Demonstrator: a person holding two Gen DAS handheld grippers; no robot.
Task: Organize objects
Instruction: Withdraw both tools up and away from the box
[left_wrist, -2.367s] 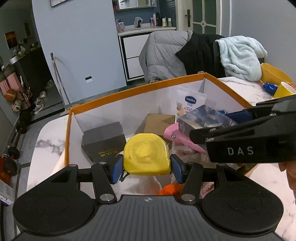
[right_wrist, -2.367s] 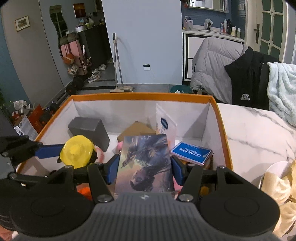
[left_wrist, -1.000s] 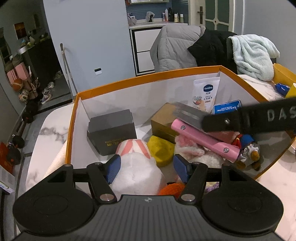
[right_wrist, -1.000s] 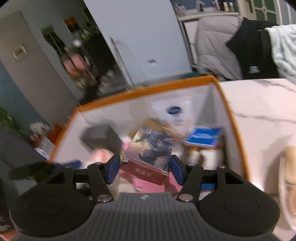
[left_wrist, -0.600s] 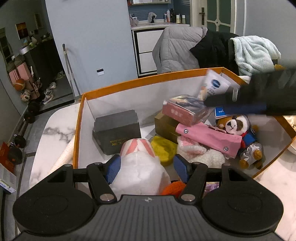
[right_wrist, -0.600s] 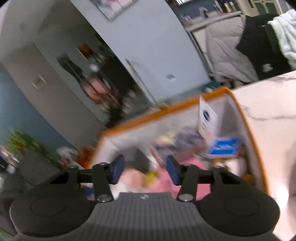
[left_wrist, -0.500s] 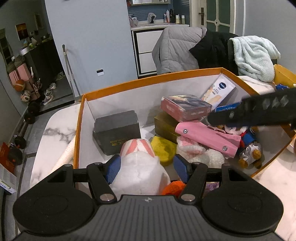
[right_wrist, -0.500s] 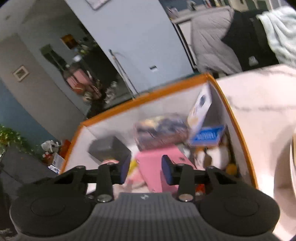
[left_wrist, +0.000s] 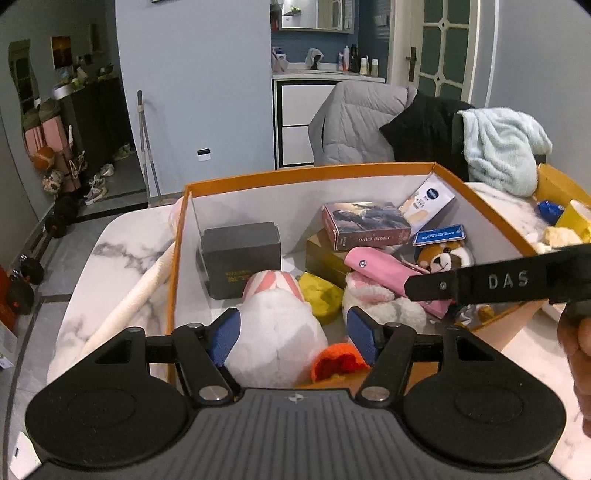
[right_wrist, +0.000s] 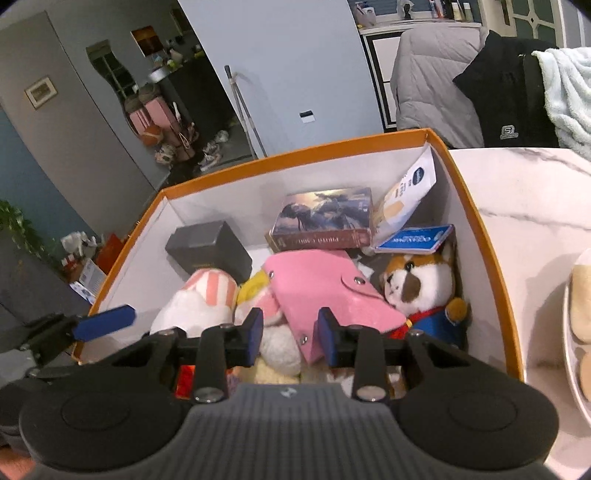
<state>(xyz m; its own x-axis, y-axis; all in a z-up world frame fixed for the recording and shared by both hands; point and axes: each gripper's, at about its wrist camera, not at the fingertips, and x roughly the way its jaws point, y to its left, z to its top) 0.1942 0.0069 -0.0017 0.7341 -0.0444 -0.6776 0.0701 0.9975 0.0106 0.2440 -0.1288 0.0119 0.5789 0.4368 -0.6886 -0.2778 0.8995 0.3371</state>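
**Both grippers empty over the filled orange box**

Left gripper (left_wrist: 293, 338): jaws apart with nothing clamped, and they have just been opening a little more. It hangs over the near-left corner of the orange box (left_wrist: 306, 173). The white plush with pink stripes (left_wrist: 275, 325) shows below, between the blue pads, but no pad presses it. Left of that gripper, outside the box wall, a cream rolled cloth (left_wrist: 125, 299) lies on the marble table (left_wrist: 107, 254).

Ahead-left of the left gripper stands the dark grey box (left_wrist: 240, 254), upright near the far-left wall. Straight ahead lies a yellow lump (left_wrist: 319, 295), half hidden by the plush; an orange knit piece (left_wrist: 338, 360) sits just beside the right pad.

Ahead-right, the photo card box (left_wrist: 365, 225) lies flat on a brown carton (left_wrist: 327, 260). A white cream tube (left_wrist: 424, 203) leans in the far-right corner, beside it a blue card pack (left_wrist: 437, 234). The pink wallet (left_wrist: 388, 271) lies tilted over a fluffy white toy (left_wrist: 384, 306).

The right gripper (right_wrist: 290, 334) has its jaws drawn in to their narrowest, holding nothing; the pink wallet lies under the gap, not gripped. Its black arm crosses the left view and covers part of the red panda plush (right_wrist: 421, 291), which sits by the right wall. Right of that gripper, outside the box, a plate rim (right_wrist: 570, 332) shows on the table.
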